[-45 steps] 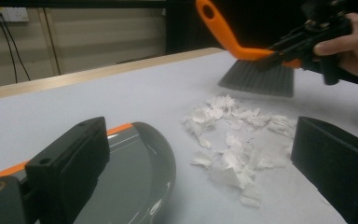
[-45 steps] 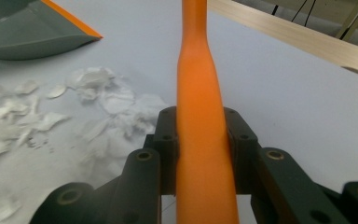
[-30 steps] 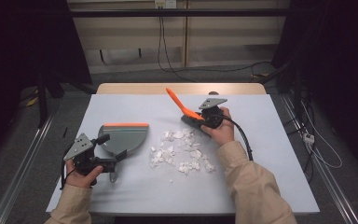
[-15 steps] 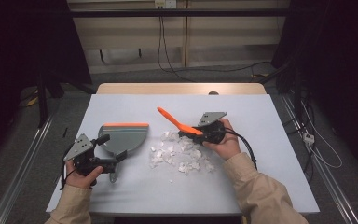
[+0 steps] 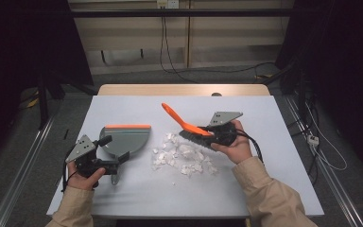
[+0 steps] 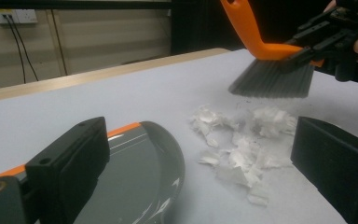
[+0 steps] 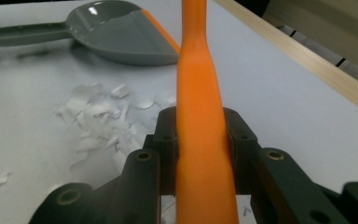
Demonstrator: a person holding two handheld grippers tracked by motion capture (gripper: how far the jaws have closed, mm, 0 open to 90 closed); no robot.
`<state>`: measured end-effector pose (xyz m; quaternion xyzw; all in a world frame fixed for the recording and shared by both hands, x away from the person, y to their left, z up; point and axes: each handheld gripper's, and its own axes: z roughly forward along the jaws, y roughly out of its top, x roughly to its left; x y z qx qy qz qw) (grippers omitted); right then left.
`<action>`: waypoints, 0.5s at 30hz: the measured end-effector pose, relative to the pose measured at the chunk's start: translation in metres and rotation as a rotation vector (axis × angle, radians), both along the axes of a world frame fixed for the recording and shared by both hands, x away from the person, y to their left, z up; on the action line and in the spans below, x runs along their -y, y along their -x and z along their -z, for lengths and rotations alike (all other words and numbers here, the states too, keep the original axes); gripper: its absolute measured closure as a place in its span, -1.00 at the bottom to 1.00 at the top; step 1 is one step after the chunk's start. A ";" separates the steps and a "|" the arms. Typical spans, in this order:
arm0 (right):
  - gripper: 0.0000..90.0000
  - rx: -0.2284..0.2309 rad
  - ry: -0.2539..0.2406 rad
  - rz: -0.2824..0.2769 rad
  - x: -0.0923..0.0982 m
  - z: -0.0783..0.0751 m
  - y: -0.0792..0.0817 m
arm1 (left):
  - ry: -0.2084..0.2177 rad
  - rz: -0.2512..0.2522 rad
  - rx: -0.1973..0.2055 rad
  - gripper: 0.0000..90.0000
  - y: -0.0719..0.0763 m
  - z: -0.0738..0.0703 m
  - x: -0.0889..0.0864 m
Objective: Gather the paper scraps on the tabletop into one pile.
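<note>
On the bench (image 5: 274, 189), the change is in the right hand's work. A second ago the brush (image 5: 189, 126) hung over the far side, clear of the scraps (image 5: 184, 156). It now sits lower and nearer the person, bristles just above the right edge of the heap. I judge this the start of a sweeping stroke leftward, toward the dustpan (image 5: 125, 139), with nothing swept in yet.

The dustpan has not shifted. It lies flat on the left half of the bench, its orange lip on the far edge, its pan empty in the left gripper view.

The right gripper (image 5: 217, 135) has its fingers pinched on the brush's orange handle, which runs straight between them in the right gripper view. The left gripper (image 5: 118, 161) sits at the dustpan's handle. I cannot tell whether its fingers press on it.

Count: one bench, one dustpan, one brush, two grippers, and one loose heap of white scraps, too many to number.
</note>
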<state>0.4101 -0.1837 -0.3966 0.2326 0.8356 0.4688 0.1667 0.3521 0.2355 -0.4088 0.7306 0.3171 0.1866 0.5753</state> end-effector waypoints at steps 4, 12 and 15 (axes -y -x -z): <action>0.58 0.003 -0.009 0.024 -0.001 0.001 -0.014 | -0.002 0.003 -0.001 -0.91 0.000 0.000 0.001; 0.58 -0.012 -0.012 0.020 -0.018 0.017 -0.049 | -0.009 -0.003 -0.004 -0.91 -0.001 0.001 0.000; 0.58 0.010 0.017 0.011 -0.027 0.019 -0.060 | -0.007 -0.007 -0.007 -0.91 -0.001 0.001 -0.001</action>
